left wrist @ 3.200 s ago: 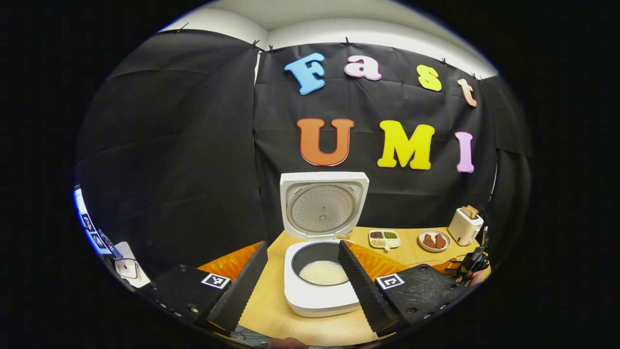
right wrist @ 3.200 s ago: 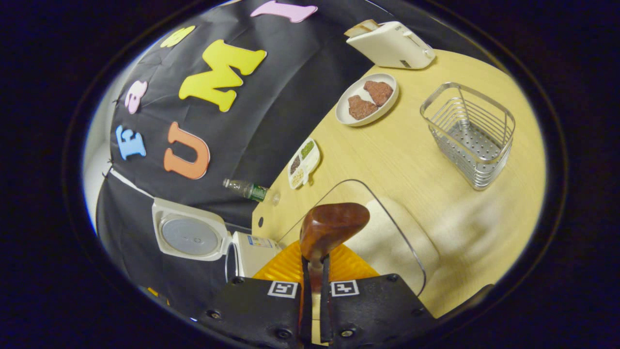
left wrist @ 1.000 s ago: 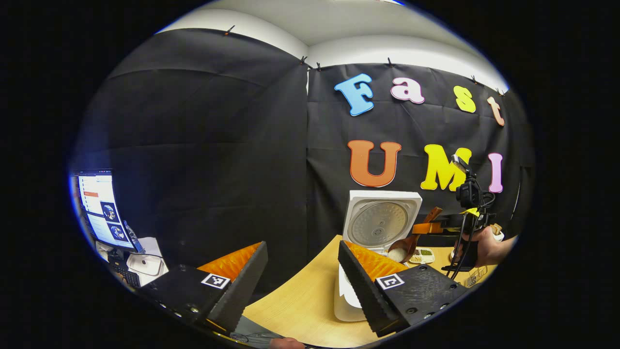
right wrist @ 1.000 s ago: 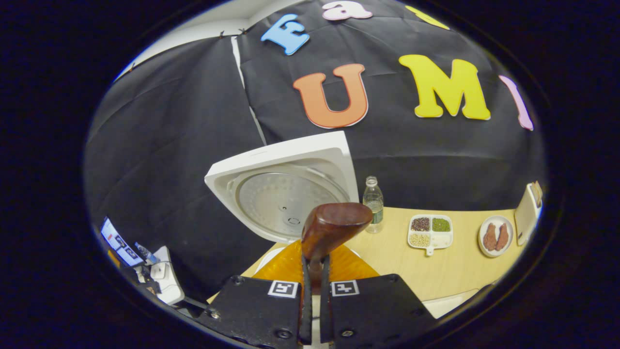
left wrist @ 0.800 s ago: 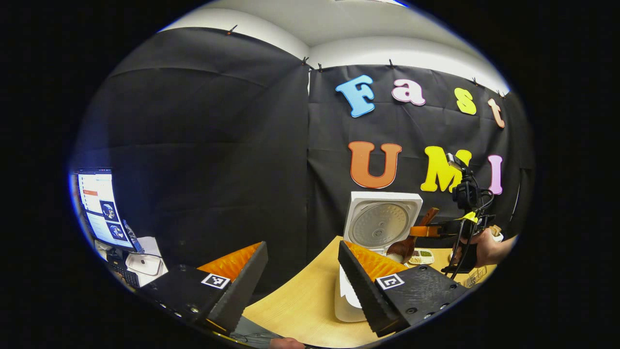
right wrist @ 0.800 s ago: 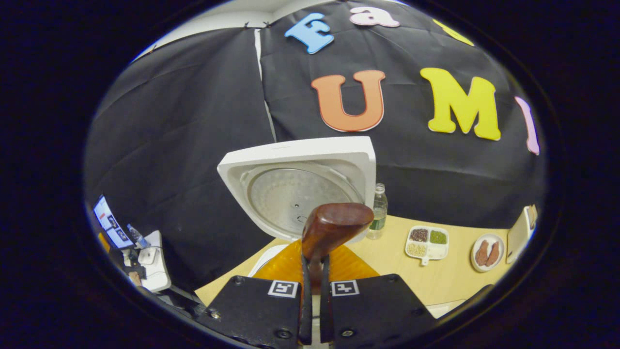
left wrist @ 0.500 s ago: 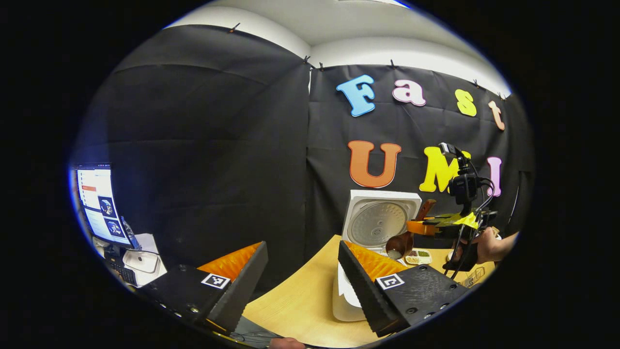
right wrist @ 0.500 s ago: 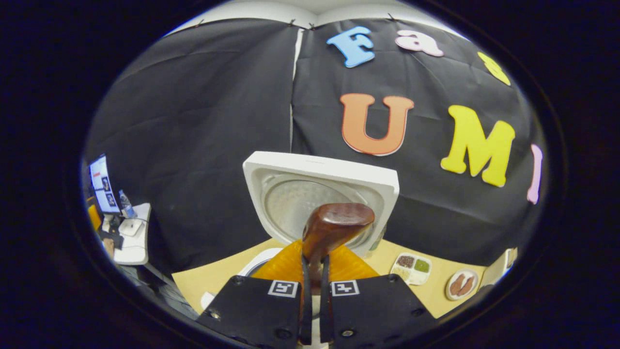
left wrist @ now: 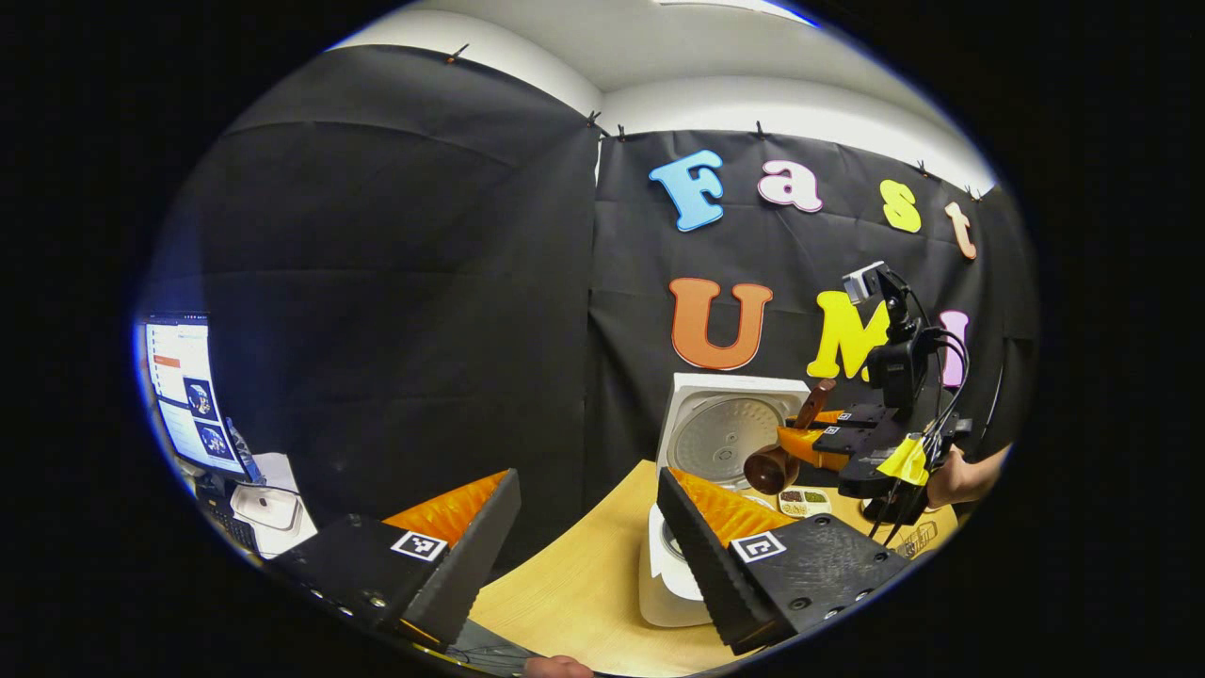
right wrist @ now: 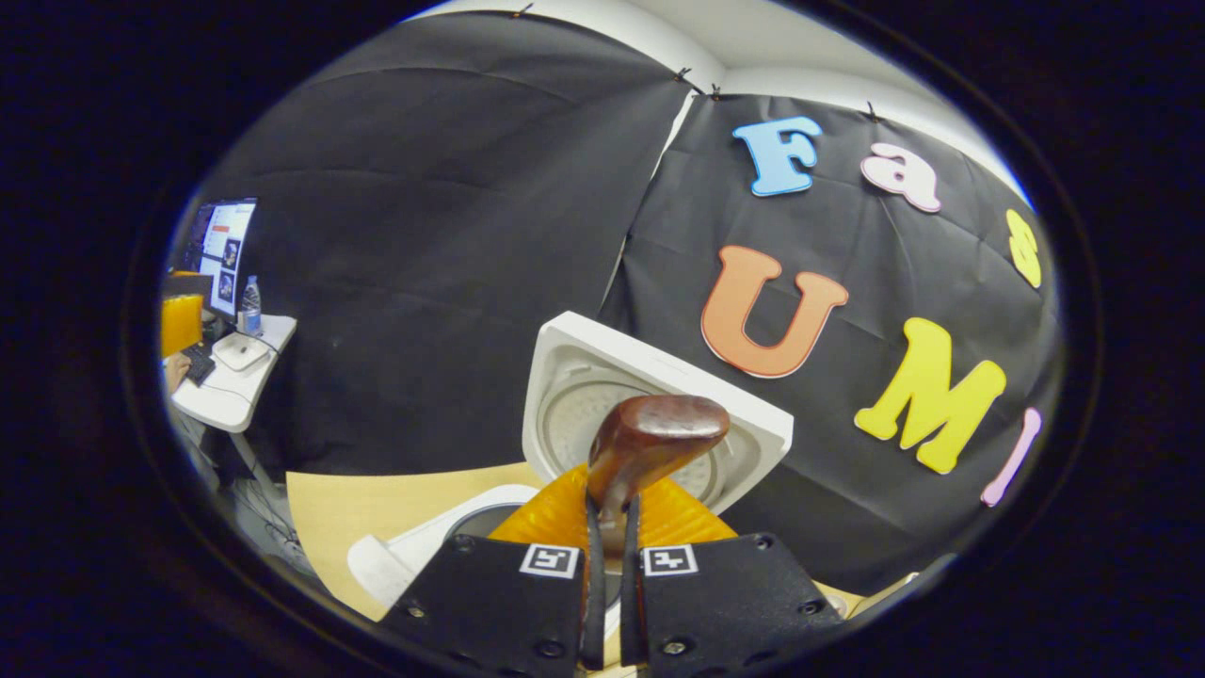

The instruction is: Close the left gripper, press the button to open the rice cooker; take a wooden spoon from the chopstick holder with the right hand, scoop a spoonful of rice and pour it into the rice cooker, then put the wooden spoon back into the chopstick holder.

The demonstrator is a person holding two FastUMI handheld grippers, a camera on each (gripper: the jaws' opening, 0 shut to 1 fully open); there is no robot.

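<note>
I'm clamping my right gripper point(right wrist: 609, 565) tight on the wooden spoon point(right wrist: 650, 443), tipping its bowl over the rice cooker point(left wrist: 673, 574) w/ lid up so rice drops into the pot. I'm keeping my left gripper point(left wrist: 584, 537) wide open, holding nothing, parked beside the cooker, out of the way.

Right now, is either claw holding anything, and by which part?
The right claw is shut on the wooden spoon, gripping its handle just behind the bowl. The left claw is open and holds nothing.
</note>
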